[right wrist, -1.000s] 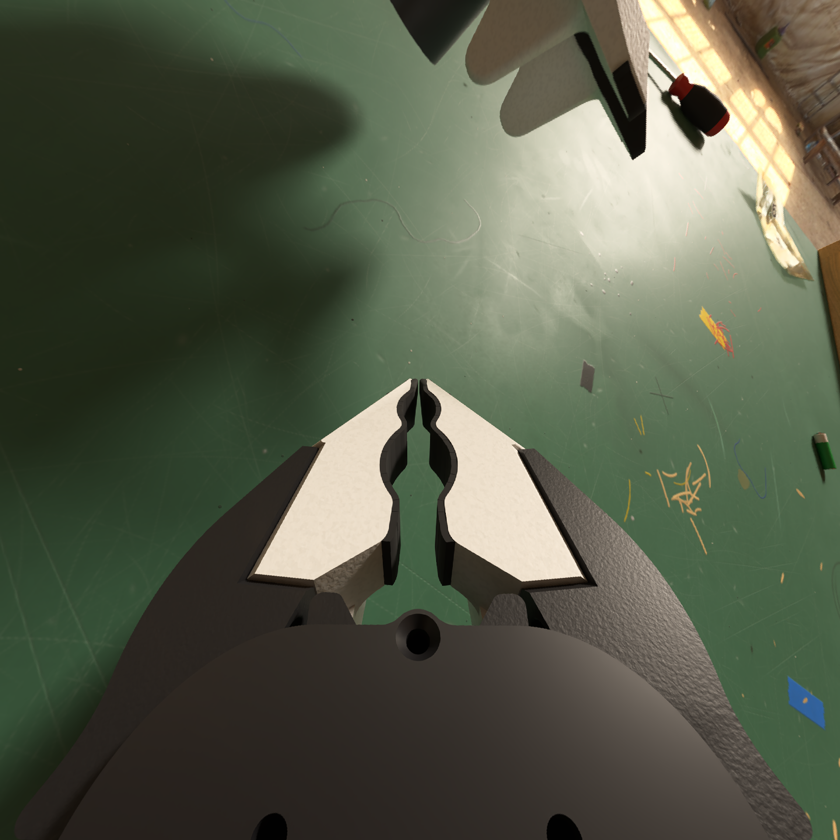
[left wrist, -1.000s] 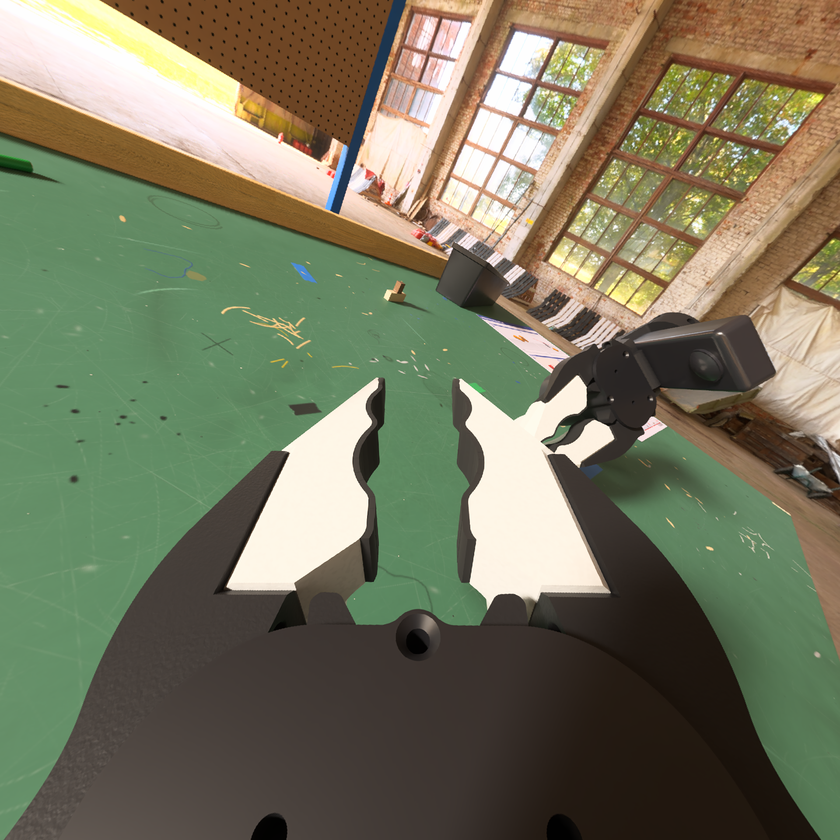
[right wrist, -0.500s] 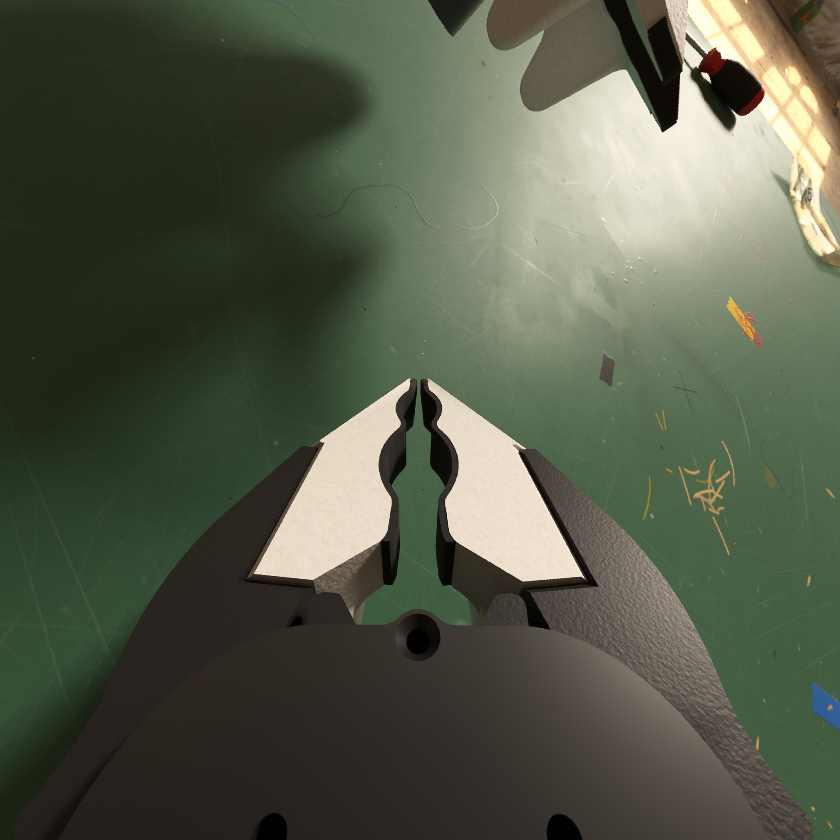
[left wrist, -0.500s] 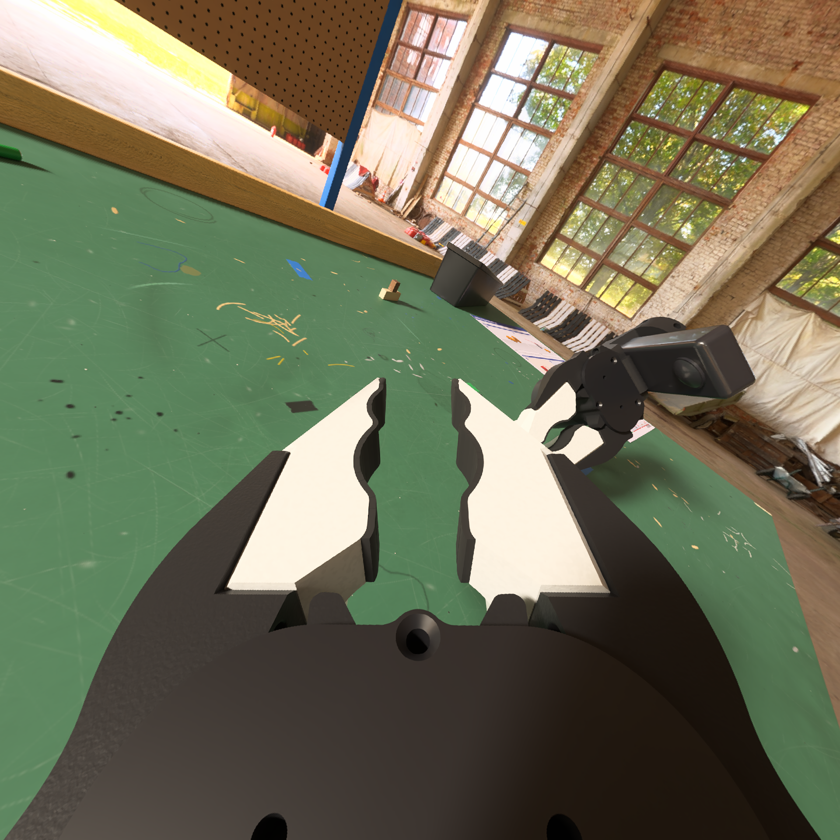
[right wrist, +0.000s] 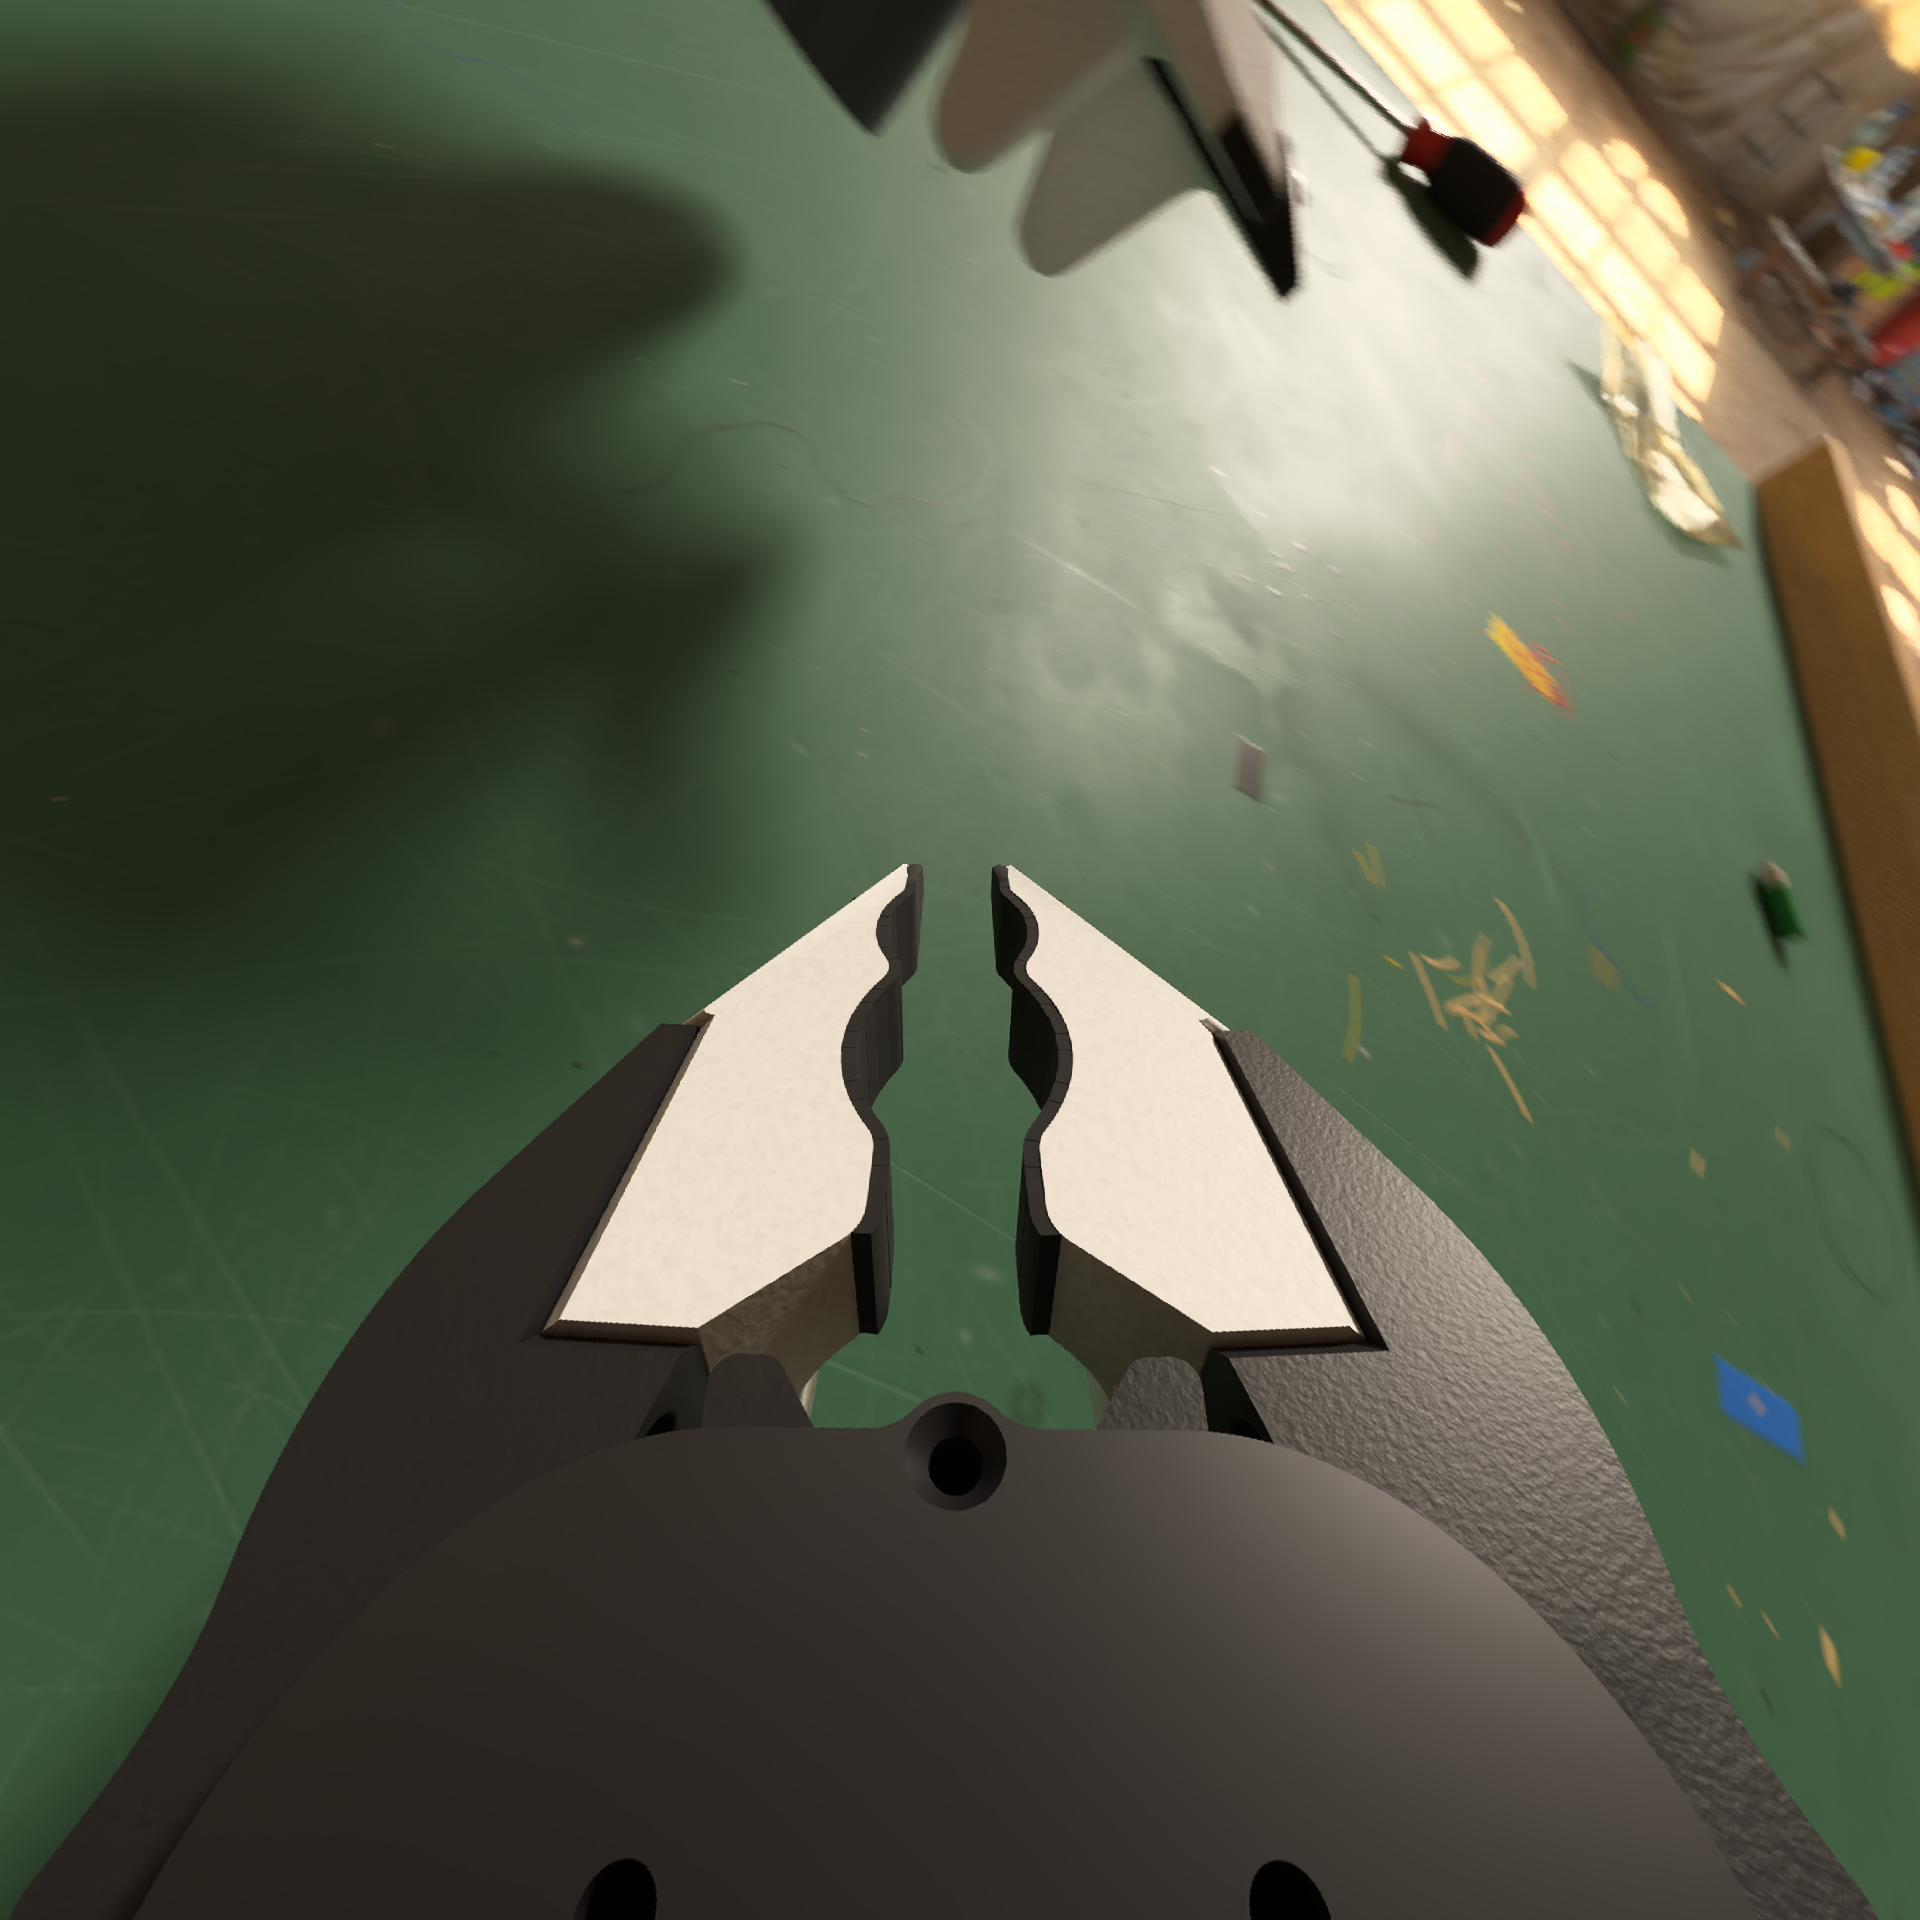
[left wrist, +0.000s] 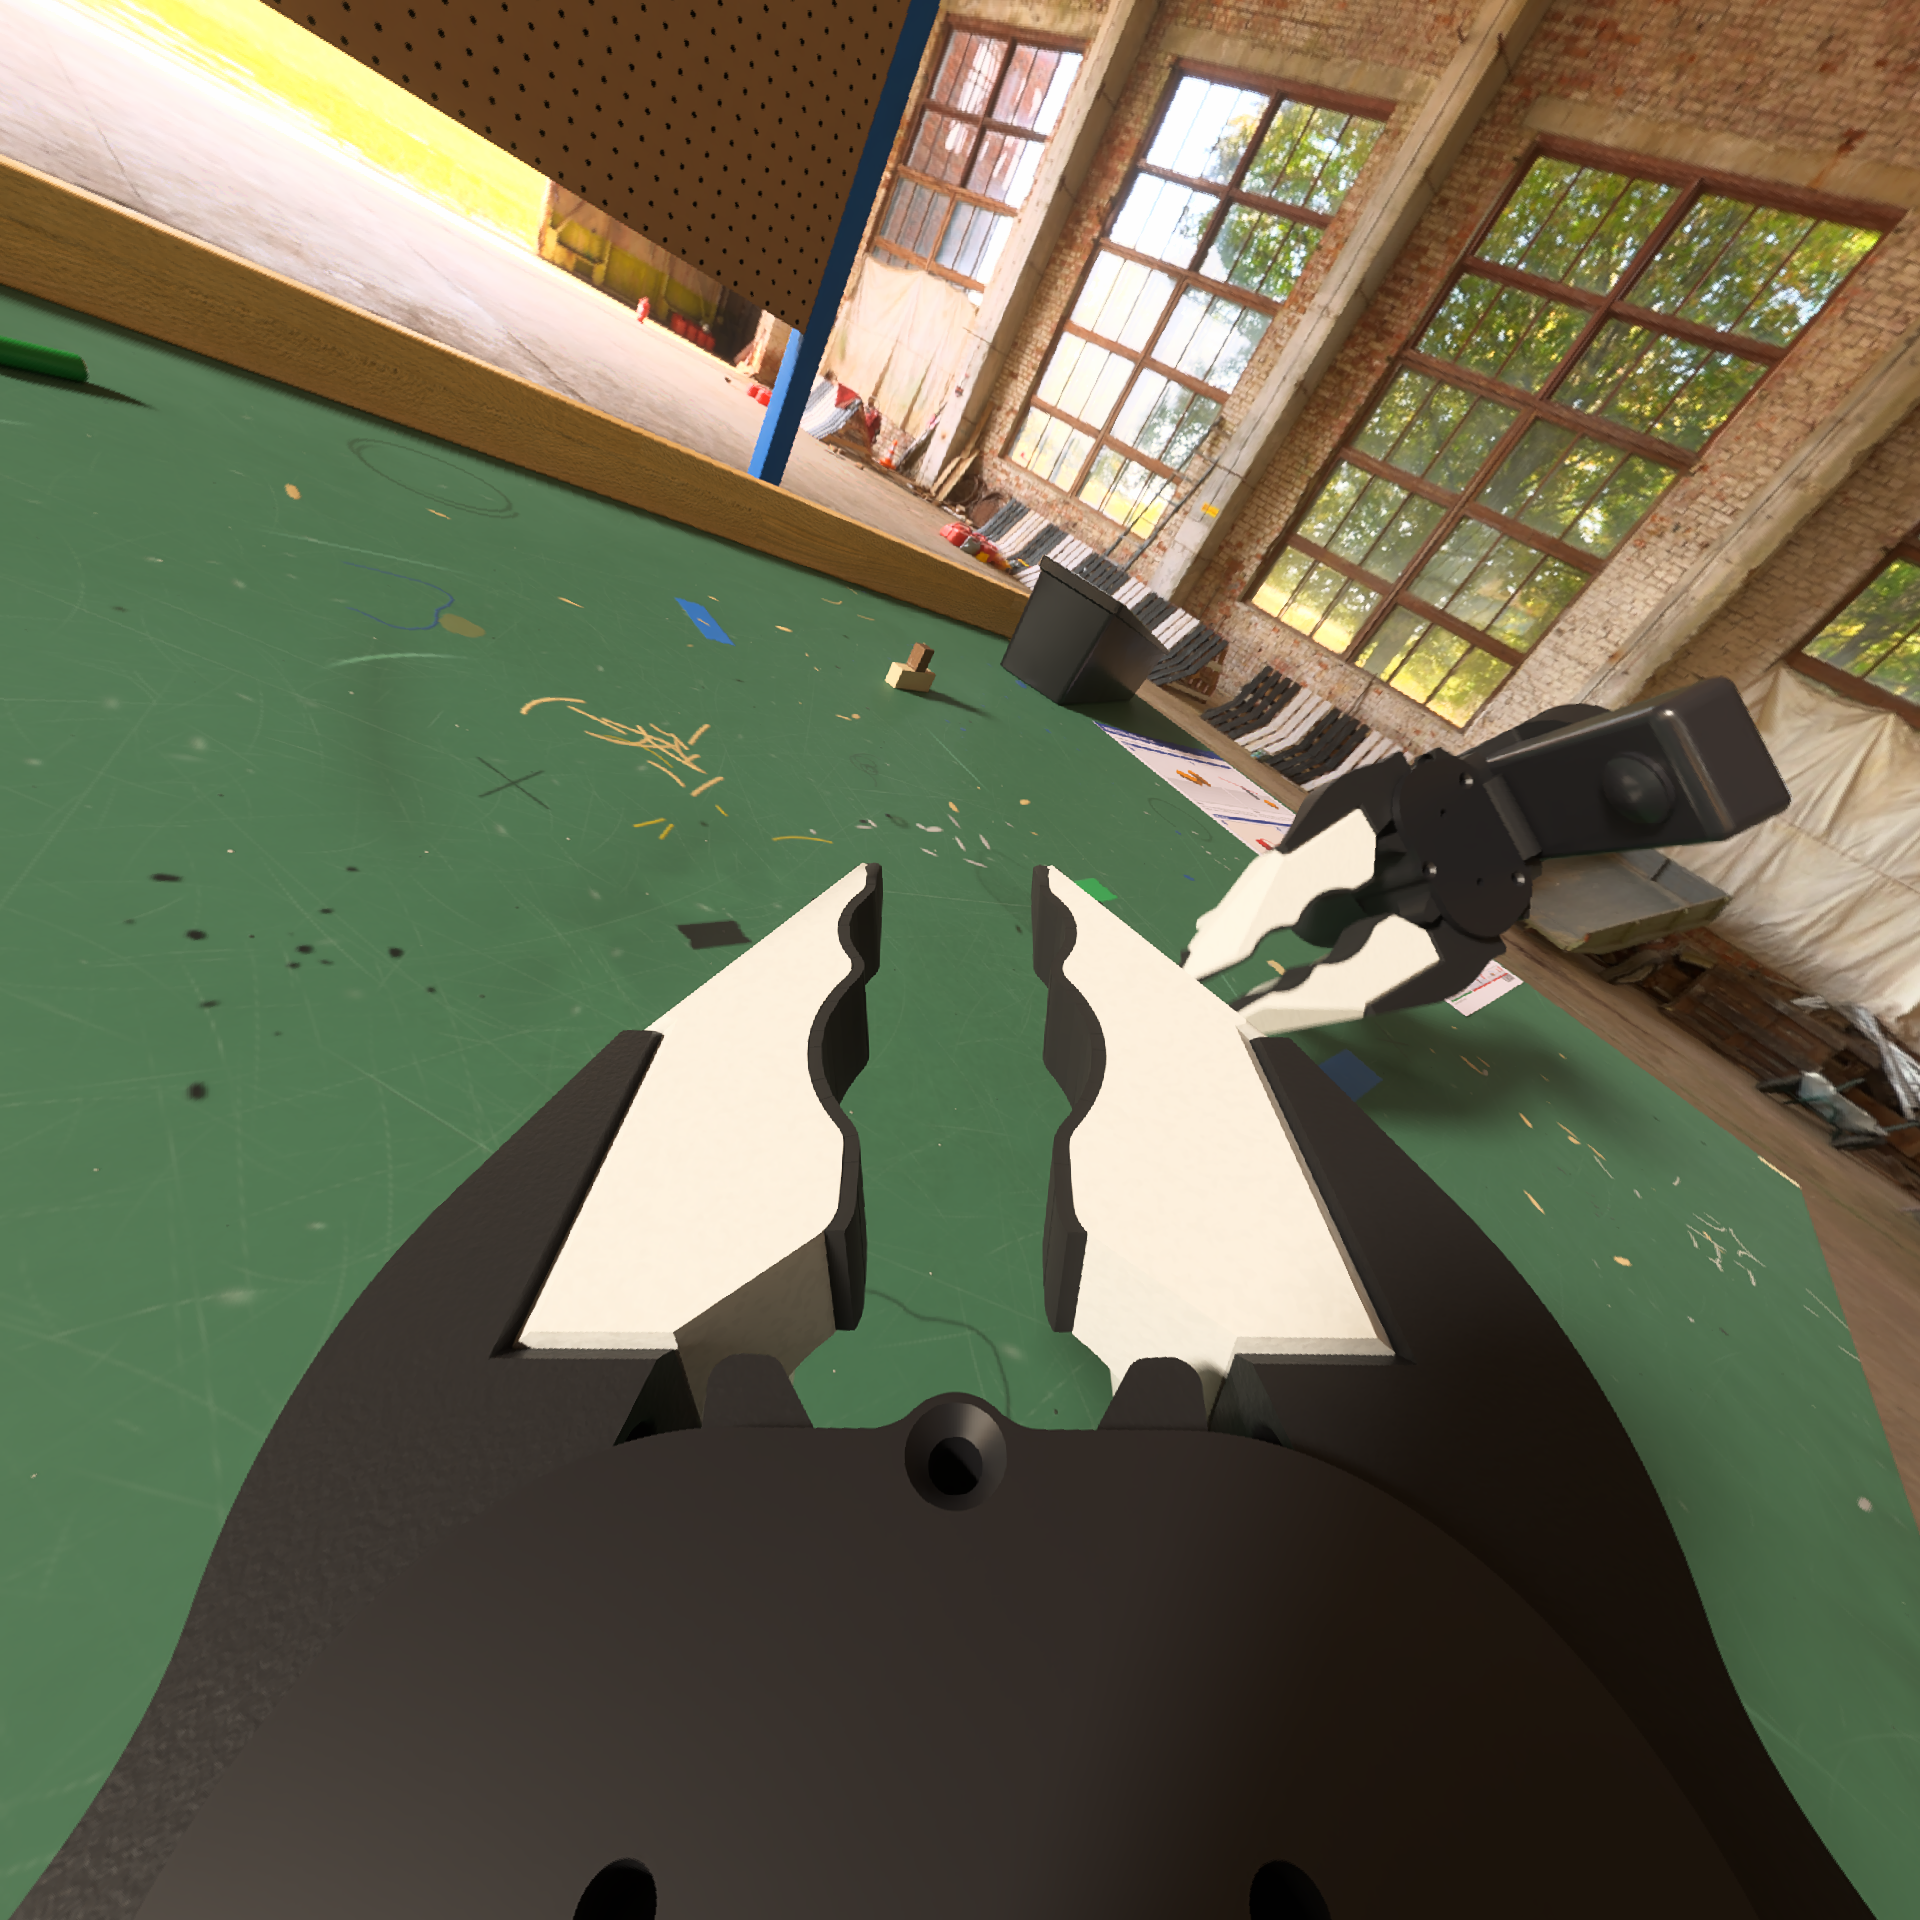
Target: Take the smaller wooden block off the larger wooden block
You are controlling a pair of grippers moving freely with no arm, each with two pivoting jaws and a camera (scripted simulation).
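Here the left gripper (left wrist: 956, 883) sits low over the green mat (left wrist: 312, 935), its white fingers (left wrist: 727, 1122) spread apart with nothing between them, likely so a block can fit in. It points up the frame toward the smaller wooden block (left wrist: 920, 656), which sits on top of the larger wooden block (left wrist: 909, 677), far off near a black bin (left wrist: 1081, 644). The right gripper (right wrist: 956, 883) is only a little open and holds nothing; the blocks are not in its view. The grab is not yet begun.
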